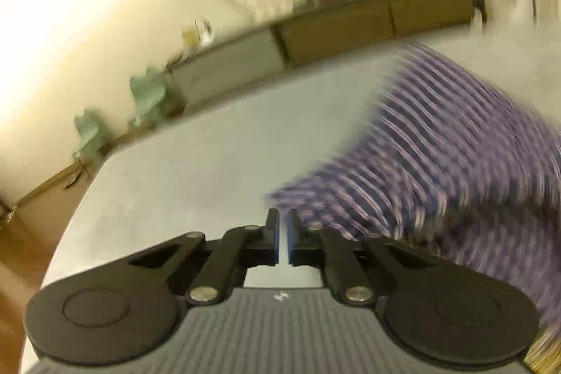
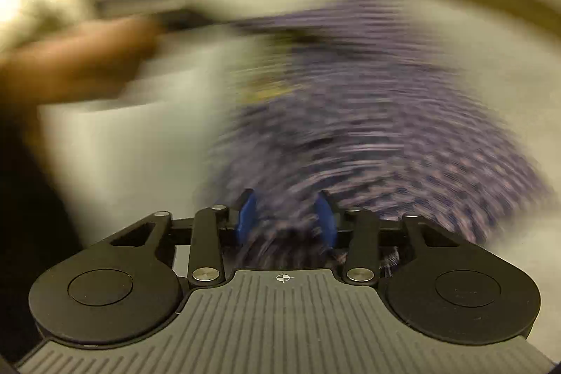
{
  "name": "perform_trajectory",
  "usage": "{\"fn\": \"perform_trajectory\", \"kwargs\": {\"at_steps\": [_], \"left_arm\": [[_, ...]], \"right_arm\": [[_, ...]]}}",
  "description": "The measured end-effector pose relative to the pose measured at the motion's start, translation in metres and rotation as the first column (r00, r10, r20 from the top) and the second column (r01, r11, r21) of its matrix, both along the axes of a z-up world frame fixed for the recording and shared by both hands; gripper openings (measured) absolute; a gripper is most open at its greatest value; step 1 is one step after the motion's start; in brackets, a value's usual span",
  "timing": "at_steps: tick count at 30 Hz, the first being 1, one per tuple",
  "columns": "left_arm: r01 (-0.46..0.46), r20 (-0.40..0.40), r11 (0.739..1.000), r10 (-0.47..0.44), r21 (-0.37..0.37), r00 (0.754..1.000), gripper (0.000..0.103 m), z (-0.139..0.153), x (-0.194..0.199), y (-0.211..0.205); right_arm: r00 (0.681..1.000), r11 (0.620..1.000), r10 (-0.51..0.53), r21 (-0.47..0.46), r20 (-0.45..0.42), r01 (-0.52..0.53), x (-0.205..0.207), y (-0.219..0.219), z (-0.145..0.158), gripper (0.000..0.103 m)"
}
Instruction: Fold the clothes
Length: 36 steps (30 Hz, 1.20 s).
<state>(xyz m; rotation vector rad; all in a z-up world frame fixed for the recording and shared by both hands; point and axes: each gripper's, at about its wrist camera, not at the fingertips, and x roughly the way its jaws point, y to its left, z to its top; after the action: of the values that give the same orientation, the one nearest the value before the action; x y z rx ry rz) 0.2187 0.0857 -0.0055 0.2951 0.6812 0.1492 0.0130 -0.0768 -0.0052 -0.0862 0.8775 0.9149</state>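
A purple and white striped garment (image 1: 448,142) lies on the grey table (image 1: 196,163), to the right in the left wrist view, blurred by motion. My left gripper (image 1: 283,226) is shut with nothing seen between its pads, its tips just left of the cloth's near corner. In the right wrist view the same garment (image 2: 368,114) spreads ahead, heavily blurred. My right gripper (image 2: 285,216) is open, its blue pads (image 2: 245,216) apart with cloth lying between them.
A brown cabinet (image 1: 368,23) and pale green chairs (image 1: 147,93) stand beyond the table's far edge. A person's forearm (image 2: 77,65) reaches across the upper left of the right wrist view.
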Motion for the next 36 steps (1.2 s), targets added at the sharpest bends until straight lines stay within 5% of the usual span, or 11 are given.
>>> {"fn": "perform_trajectory", "kwargs": {"at_steps": [6,10,15,18,20,24,28,33,36], "left_arm": [[0.085,0.065,0.95,-0.068,-0.299,0.996,0.031,0.046,-0.063,0.019],[0.262,0.012,0.897,-0.276,-0.357,0.961,0.041,0.023,-0.13,-0.02],[0.326,-0.127,0.927,-0.352,-0.184,0.927,0.039,-0.035,-0.149,-0.054],[0.253,-0.114,0.967,-0.249,0.018,0.962,0.034,-0.045,-0.119,-0.042],[0.148,-0.094,0.987,-0.141,0.064,0.985,0.033,-0.041,-0.101,-0.026],[0.13,-0.033,0.985,-0.134,-0.113,0.99,0.049,-0.016,-0.117,0.019],[0.138,-0.049,0.963,-0.153,-0.232,0.987,0.05,-0.024,-0.126,0.032],[0.079,-0.12,0.974,-0.107,-0.214,0.987,0.057,-0.046,-0.086,0.036],[0.052,-0.131,0.967,-0.087,-0.251,0.988,0.063,-0.045,-0.055,0.047]], "right_arm": [[0.969,0.966,-0.227,0.151,0.1,0.211,0.025,-0.062,0.031,0.056],[0.927,0.928,-0.372,0.022,0.053,0.371,0.057,-0.069,0.004,0.055],[0.949,0.945,-0.299,-0.107,0.096,0.309,0.027,-0.024,-0.017,0.061],[0.985,0.985,-0.172,-0.028,0.01,0.173,0.01,0.001,-0.009,0.063],[0.993,0.995,-0.07,0.07,-0.094,0.077,0.013,0.003,0.0,0.057],[0.988,0.984,-0.15,0.101,0.036,0.146,0.044,-0.034,0.052,0.065],[0.914,0.939,-0.34,0.02,0.22,0.344,0.114,-0.079,0.071,0.074],[0.918,0.942,-0.314,-0.043,0.243,0.334,0.169,-0.073,0.033,0.065],[0.941,0.929,-0.287,-0.187,0.181,0.319,0.182,-0.058,0.002,0.058]]}}
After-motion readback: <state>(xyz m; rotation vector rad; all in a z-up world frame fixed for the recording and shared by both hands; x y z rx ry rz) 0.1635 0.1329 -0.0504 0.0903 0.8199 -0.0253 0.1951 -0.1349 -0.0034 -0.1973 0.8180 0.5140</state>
